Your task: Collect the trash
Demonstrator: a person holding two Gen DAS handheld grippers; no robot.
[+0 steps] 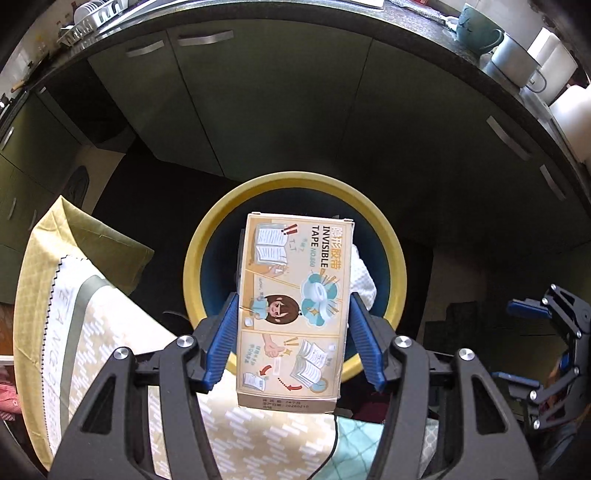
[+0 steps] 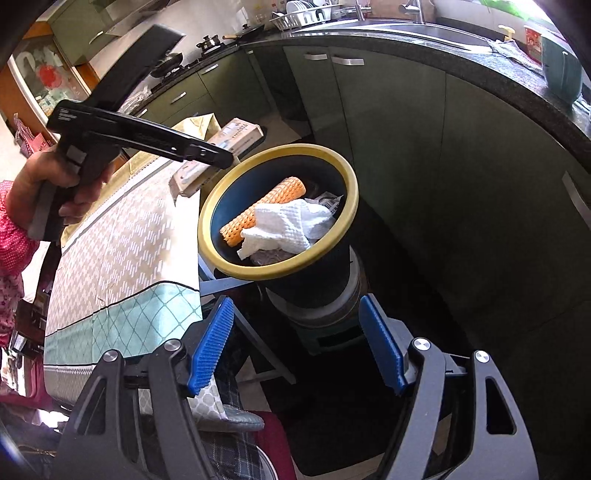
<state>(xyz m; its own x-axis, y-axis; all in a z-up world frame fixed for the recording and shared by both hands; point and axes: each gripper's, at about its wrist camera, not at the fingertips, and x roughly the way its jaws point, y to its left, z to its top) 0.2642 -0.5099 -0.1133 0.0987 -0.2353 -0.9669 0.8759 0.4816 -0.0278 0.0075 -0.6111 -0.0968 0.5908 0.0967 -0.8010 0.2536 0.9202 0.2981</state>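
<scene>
My left gripper [image 1: 293, 306] is shut on a beige "Invisible Tape" cardboard box [image 1: 293, 306] and holds it over the yellow-rimmed blue trash bin [image 1: 395, 273]. In the right wrist view the box [image 2: 221, 147] hangs at the table's end, just beyond the bin's far-left rim [image 2: 351, 206]. The bin holds an orange mesh roll [image 2: 266, 206], a white crumpled cloth [image 2: 288, 225] and a wrapper. My right gripper [image 2: 295, 345] is open and empty, low in front of the bin.
A table with a beige and teal patterned cloth [image 2: 122, 251] stands left of the bin. Green kitchen cabinets [image 2: 406, 129] under a dark counter curve behind. Mugs [image 1: 476, 29] stand on the counter. The bin rests on a round stool [image 2: 317, 306].
</scene>
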